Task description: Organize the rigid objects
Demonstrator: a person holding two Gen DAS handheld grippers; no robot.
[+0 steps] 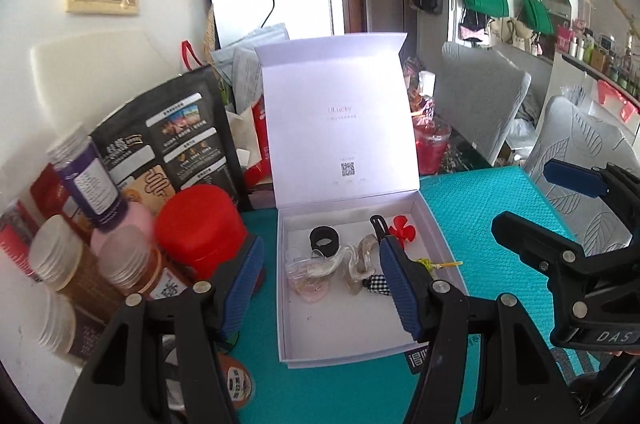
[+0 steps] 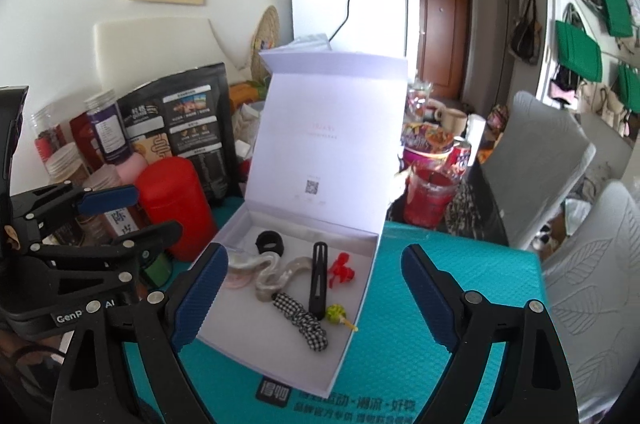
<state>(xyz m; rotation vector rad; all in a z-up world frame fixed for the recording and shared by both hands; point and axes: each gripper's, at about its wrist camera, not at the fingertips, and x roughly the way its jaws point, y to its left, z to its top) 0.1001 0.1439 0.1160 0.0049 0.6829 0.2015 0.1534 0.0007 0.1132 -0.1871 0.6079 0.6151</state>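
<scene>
A white gift box (image 1: 286,304) (image 2: 360,288) stands open on the teal mat, lid upright. Inside lie a black ring (image 1: 324,241) (image 2: 270,243), a clear wavy hair clip (image 1: 354,264) (image 2: 276,274), a pinkish clear clip (image 1: 308,284), a black flat clip (image 2: 318,278), a red flower clip (image 1: 402,229) (image 2: 340,270), a checkered scrunchie (image 1: 376,282) (image 2: 306,322) and a small yellow-green pin (image 1: 434,265) (image 2: 338,315). My left gripper (image 1: 320,288) is open and empty over the box's front. My right gripper (image 2: 316,300) is open and empty over the box; it also shows in the left wrist view (image 1: 536,200).
A red canister (image 1: 200,224) (image 2: 174,204), several jars (image 1: 84,180) and a black pouch (image 1: 168,140) crowd the left of the box. A red cup (image 2: 430,196) and snack packs stand behind right. Grey chairs (image 2: 548,168) line the mat's right edge.
</scene>
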